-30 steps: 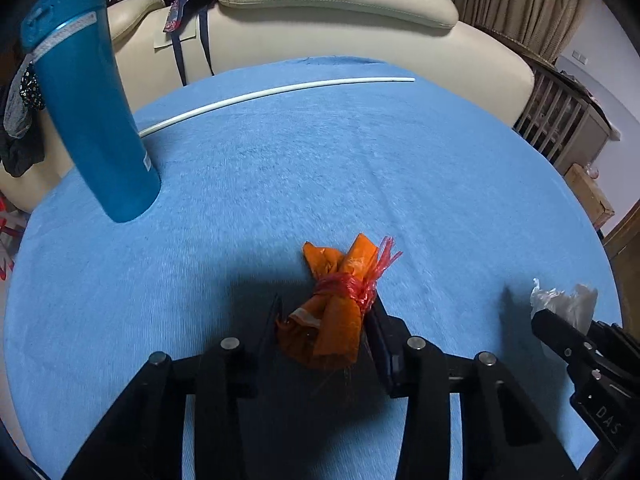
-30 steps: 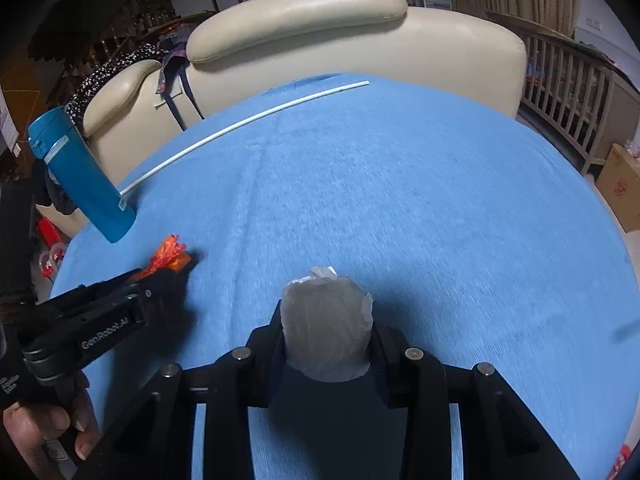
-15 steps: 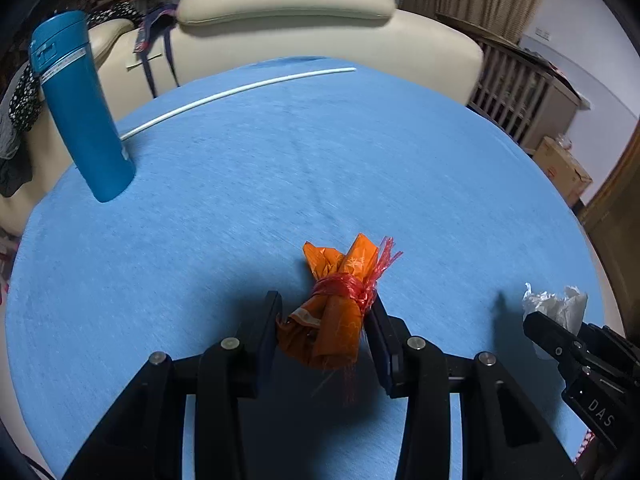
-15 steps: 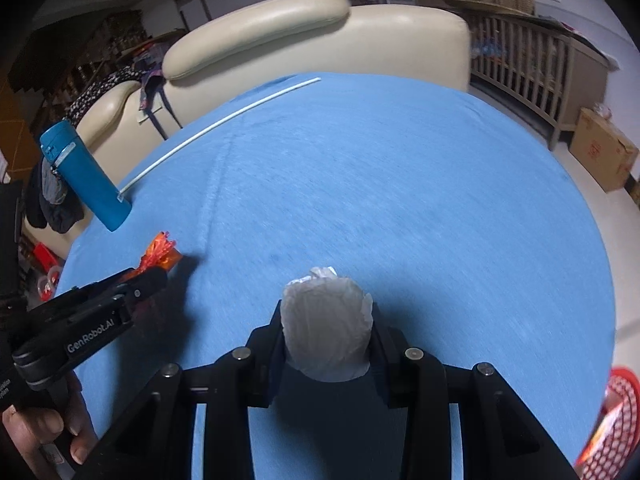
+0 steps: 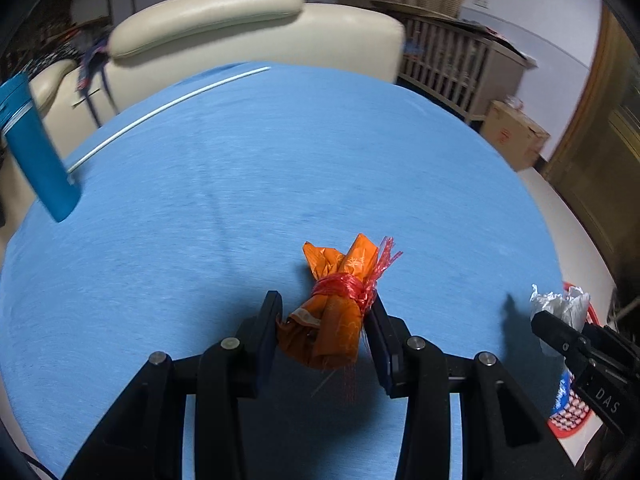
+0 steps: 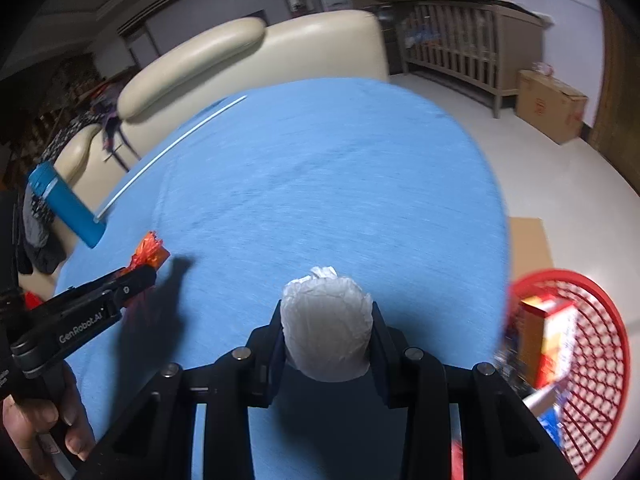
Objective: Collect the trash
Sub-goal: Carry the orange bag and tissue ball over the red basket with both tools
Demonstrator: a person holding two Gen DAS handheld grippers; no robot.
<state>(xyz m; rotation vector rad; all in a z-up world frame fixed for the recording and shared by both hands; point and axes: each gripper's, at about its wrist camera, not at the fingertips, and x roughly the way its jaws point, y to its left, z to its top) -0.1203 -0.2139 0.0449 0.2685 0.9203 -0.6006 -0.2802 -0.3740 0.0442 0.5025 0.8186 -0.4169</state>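
My left gripper (image 5: pixel 324 320) is shut on an orange plastic bundle (image 5: pixel 336 312) tied with red string, held above the blue table (image 5: pixel 280 168). My right gripper (image 6: pixel 325 332) is shut on a crumpled white paper ball (image 6: pixel 326 332), also above the table. In the right wrist view the left gripper (image 6: pixel 138 278) shows at the left with the orange bundle's tip (image 6: pixel 150 252). In the left wrist view the right gripper (image 5: pixel 548 322) shows at the right with the white paper (image 5: pixel 560 306). A red mesh basket (image 6: pixel 588 360) with boxes in it stands on the floor at the right.
A tall blue bottle (image 5: pixel 36 152) stands at the table's left edge, also in the right wrist view (image 6: pixel 68 204). A thin white rod (image 5: pixel 168 108) lies across the far side. A cream sofa (image 5: pixel 240 28) is behind the table. A cardboard box (image 6: pixel 550 104) sits on the floor.
Both grippers have swung to the right with their loads. The bottle has slid toward the left of both views, and the red basket has come into view at the right.
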